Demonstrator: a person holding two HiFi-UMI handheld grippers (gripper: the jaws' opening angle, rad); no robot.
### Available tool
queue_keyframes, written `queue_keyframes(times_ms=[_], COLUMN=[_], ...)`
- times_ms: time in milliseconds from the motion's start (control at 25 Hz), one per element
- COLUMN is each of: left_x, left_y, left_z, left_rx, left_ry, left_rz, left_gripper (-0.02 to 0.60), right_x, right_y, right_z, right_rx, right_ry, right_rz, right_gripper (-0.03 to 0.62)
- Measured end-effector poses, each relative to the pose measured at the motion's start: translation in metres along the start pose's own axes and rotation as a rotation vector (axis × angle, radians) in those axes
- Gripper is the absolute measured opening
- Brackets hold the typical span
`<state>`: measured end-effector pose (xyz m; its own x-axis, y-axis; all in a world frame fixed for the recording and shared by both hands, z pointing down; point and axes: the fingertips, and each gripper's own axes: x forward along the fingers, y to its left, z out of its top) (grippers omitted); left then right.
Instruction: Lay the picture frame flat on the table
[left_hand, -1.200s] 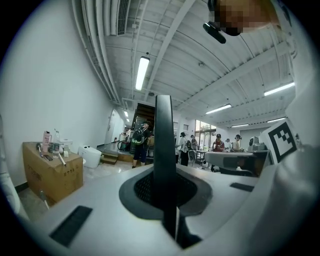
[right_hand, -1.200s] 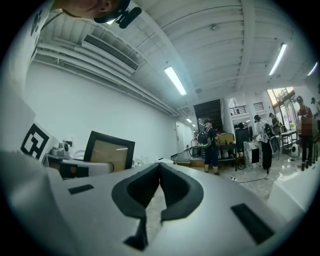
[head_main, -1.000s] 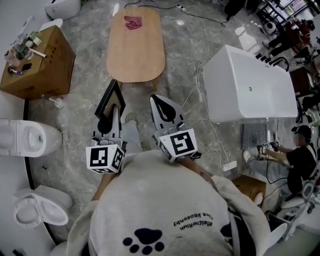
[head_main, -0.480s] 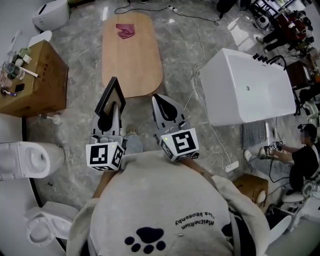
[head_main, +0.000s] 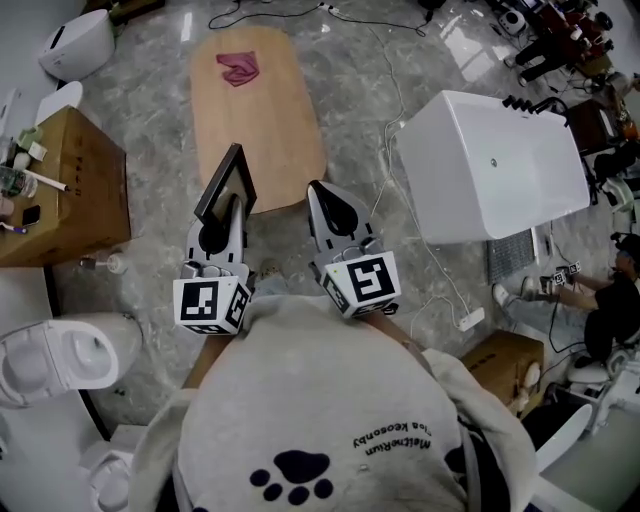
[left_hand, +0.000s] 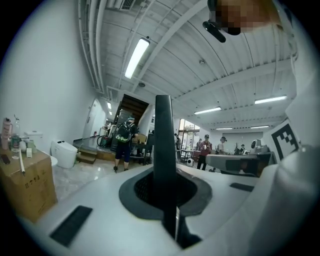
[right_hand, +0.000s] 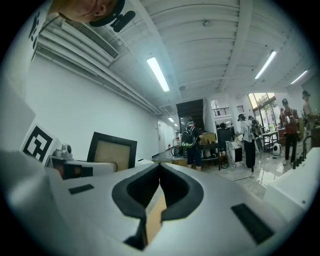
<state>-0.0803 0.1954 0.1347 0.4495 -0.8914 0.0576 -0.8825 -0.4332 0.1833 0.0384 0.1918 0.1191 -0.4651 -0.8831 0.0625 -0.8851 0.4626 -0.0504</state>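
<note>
Oval wooden table (head_main: 255, 120) only overhead, left tool (left_hand: 165, 192) clamping picture frame (left_hand: 163, 130) edge-on, right tool (right_hand: 159, 170) closed, empty.

Wooden table (head_main: 262, 140), red cloth (head_main: 238, 69) on far end

Top: we wear a pale grey sweatshirt (head_main: 300, 400), loose and wide over the shoulders.
Print: a dark paw mark (head_main: 290, 478) sits low on our front, made of one broad pad and four small toes.
Lettering (head_main: 393, 437): a short curved line of small dark letters beside the paw; we cannot read it cleanly.
Left tongs (head_main: 232, 205): a white shell tapering forward, with a black oval hollow around the jaws.
Left cube (head_main: 212, 306): white faces, each carrying a black square marker.
Right tongs (head_main: 325, 195): the same white tapered shell and black hollow.
Right cube (head_main: 362, 284): white, with a black marker on top.
Insets (right_hand: 252, 216): in the right gripper view we see small dark rectangles set into the white shell on either side.
</note>
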Motion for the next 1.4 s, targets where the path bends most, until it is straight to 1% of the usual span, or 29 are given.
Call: queue_keyframes(times_ms=[240,480,640,760,1040,1240,1400], left_x=[0.025,0.036,0.039,0.041,0.050,0.068,0.089], left_y=[0.013,0.020,0.022,0.024,0.039,0.054,0.060], left_z=[-0.004,-0.014,-0.016,-0.018,-0.021,-0.021,-0.023], left_rx=[-0.019,-0.060,-0.072,-0.081,-0.101,-0.119,-0.127], left_ry=[0.019,0.041,0.047,0.051,0.054,0.067,0.078], left_rz=[-0.050,-0.074,-0.080,-0.075,-0.050,-0.030,-0.015], left_gripper=[0.017,0.017,0.017,0.017,0.018,0.017,0.017], right_x=[0.016,0.021,0.024,0.030,0.057,0.086,0.111], right_y=[-0.009,-0.012,-0.012,-0.013,-0.012,-0.018,-0.032], right_z=[-0.004,-0.010,-0.013,-0.015,-0.016,-0.013,-0.016], right_rx=[0.001,0.001,0.017,0.019,0.011,0.015,0.022], right_ry=[0.022,0.049,0.060,0.073,0.083,0.091,0.110], right_rz=[-0.055,-0.084,-0.089,-0.082,-0.027,0.010,0.043], right_gripper=[0.009,0.009,0.009,0.009,0.009,0.009,0.010])
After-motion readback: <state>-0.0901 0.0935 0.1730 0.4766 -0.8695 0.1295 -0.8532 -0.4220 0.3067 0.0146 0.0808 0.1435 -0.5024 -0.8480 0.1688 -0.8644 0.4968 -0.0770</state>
